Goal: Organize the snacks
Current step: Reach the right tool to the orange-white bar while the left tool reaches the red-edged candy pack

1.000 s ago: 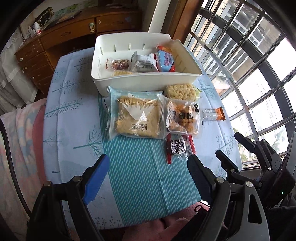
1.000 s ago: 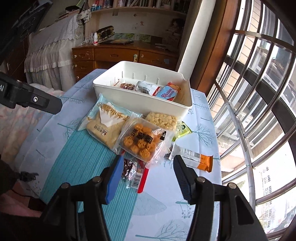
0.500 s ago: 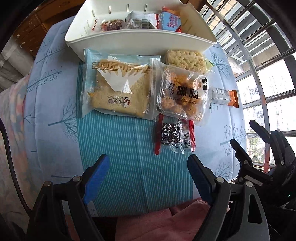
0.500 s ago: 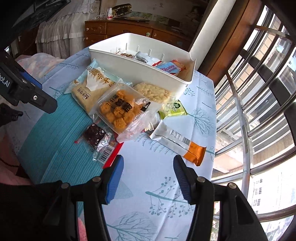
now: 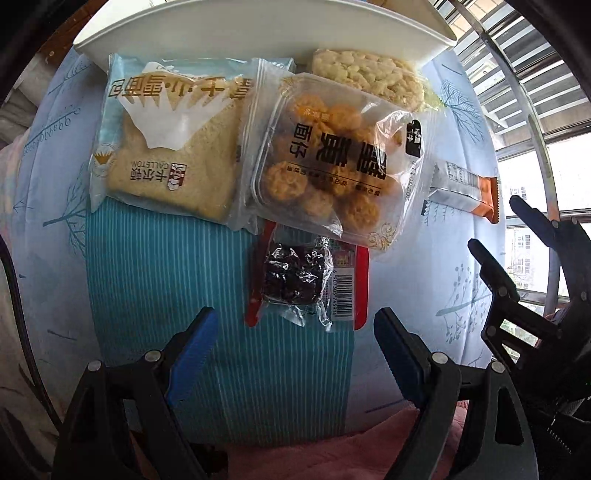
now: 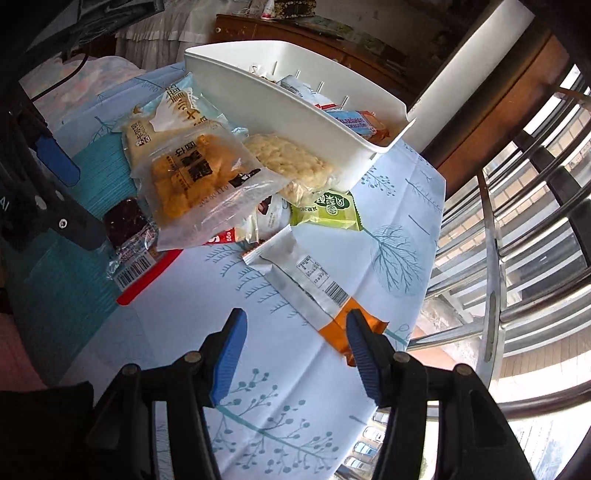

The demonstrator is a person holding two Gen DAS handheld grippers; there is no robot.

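Note:
Snacks lie on a table before a white bin (image 5: 258, 33) (image 6: 295, 110) that holds several packets. My left gripper (image 5: 295, 328) points down, open and empty, just short of a clear packet of dark fruit (image 5: 295, 277) (image 6: 125, 218) on a red pack (image 5: 360, 277). Beyond it lie a bread bag (image 5: 170, 147) (image 6: 166, 118), a cookie tray bag (image 5: 332, 162) (image 6: 195, 177) and a rice cake (image 5: 365, 77) (image 6: 284, 155). My right gripper (image 6: 295, 332) is open and empty, its right fingertip over the orange end of a silver-and-orange bar (image 6: 314, 288) (image 5: 461, 184).
A green packet (image 6: 332, 210) lies by the bin's corner. A teal striped mat (image 5: 184, 295) covers the tree-print tablecloth (image 6: 388, 240). Window bars (image 6: 517, 258) run along the table's right edge. A wooden dresser (image 6: 295, 33) stands behind. Pink fabric (image 5: 332, 450) lies at the near edge.
Both grippers have sunk toward the table. The left has closed in on the dark fruit packet. The right has swung right, from over the cookies to the silver-and-orange bar. Neither jaw width has changed.

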